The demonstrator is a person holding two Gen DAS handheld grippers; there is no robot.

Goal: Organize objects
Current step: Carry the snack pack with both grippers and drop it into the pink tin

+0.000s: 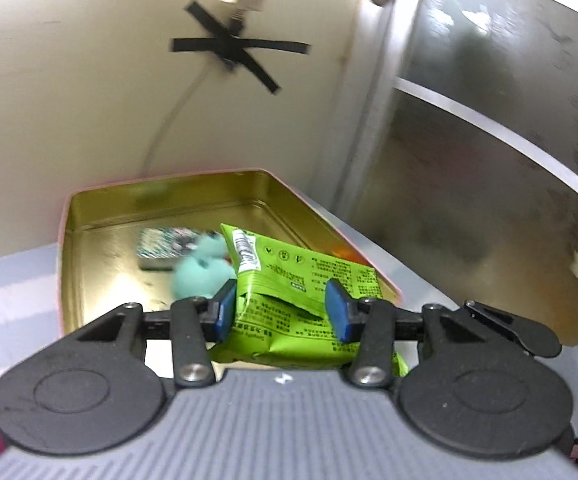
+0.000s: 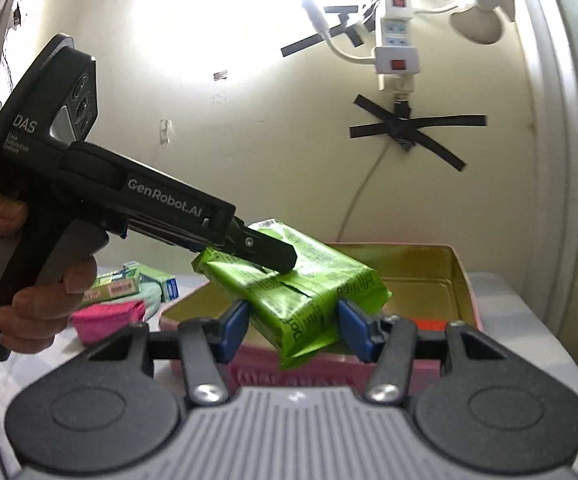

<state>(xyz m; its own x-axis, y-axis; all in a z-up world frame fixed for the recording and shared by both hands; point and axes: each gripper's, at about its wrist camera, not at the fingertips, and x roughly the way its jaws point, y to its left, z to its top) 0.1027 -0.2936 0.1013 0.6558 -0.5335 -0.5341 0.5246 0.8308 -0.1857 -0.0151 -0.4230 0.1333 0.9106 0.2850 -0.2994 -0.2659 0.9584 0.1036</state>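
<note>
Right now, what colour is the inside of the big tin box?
Shiny gold inside the metal tin box; left wrist view shows it best.

Tin (image 1: 161, 208): gold metal inside, glossy, mirror-smooth. Packet (image 2: 313, 280): green plastic film, shiny, creased. Pads (image 1: 339, 314): blue, matt. Gripper housing (image 2: 297, 432): grey ribbed plastic.

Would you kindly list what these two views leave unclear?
- Left wrist view: the small patterned box and teal soft toy in the gold-lined tin are motion-blurred.
- Both views: the crinkled green packet hides the tin floor behind it.
- Packet print: too small to read.
</note>
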